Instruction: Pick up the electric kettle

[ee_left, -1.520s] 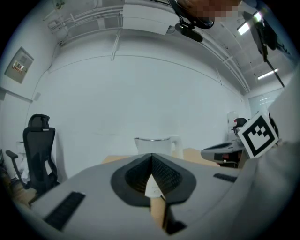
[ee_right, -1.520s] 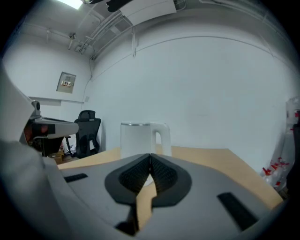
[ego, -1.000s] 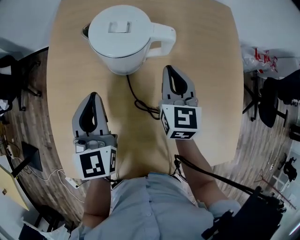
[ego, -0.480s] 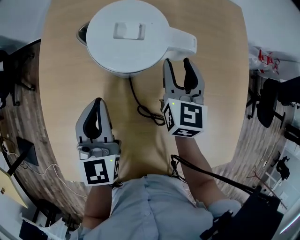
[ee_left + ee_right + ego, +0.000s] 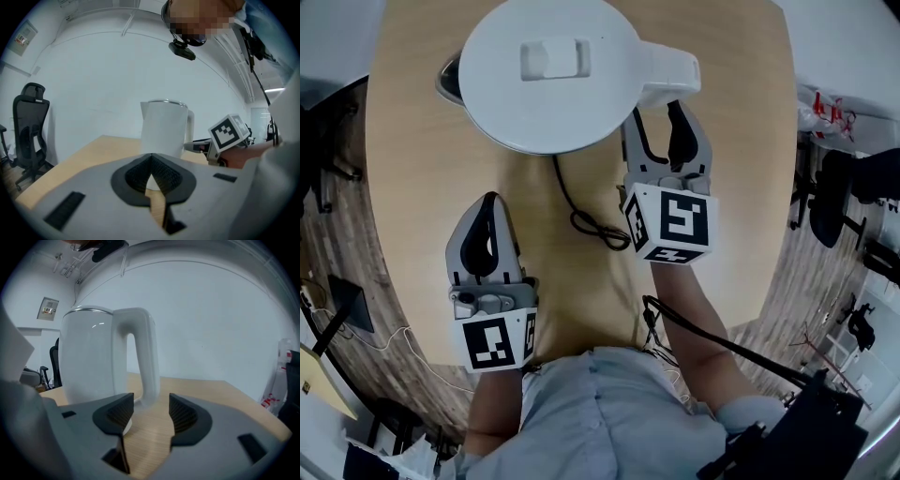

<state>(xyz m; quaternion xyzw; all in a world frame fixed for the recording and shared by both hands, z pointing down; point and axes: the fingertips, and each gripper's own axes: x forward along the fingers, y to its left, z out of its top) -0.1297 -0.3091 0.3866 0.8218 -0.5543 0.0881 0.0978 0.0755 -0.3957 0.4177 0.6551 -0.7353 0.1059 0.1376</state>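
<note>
An office; black swivel chair (image 5: 28, 115) beside a wooden table (image 5: 412, 173).

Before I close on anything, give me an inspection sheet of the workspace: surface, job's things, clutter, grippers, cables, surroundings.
Surface: light wooden table, rounded corners.
Job's things: white electric kettle, upright, lid down; its handle faces the right gripper.
Clutter: nothing seen on the table.
Grippers: right gripper jaws opening, lined up with the handle, which stands just ahead of the gap, not gripped. Left gripper jaws together, empty, short of the kettle.
Cables: black power cord runs from under the kettle and loops on the table between the grippers.
Surroundings: wood-plank floor, office chair, plain white wall.
</note>
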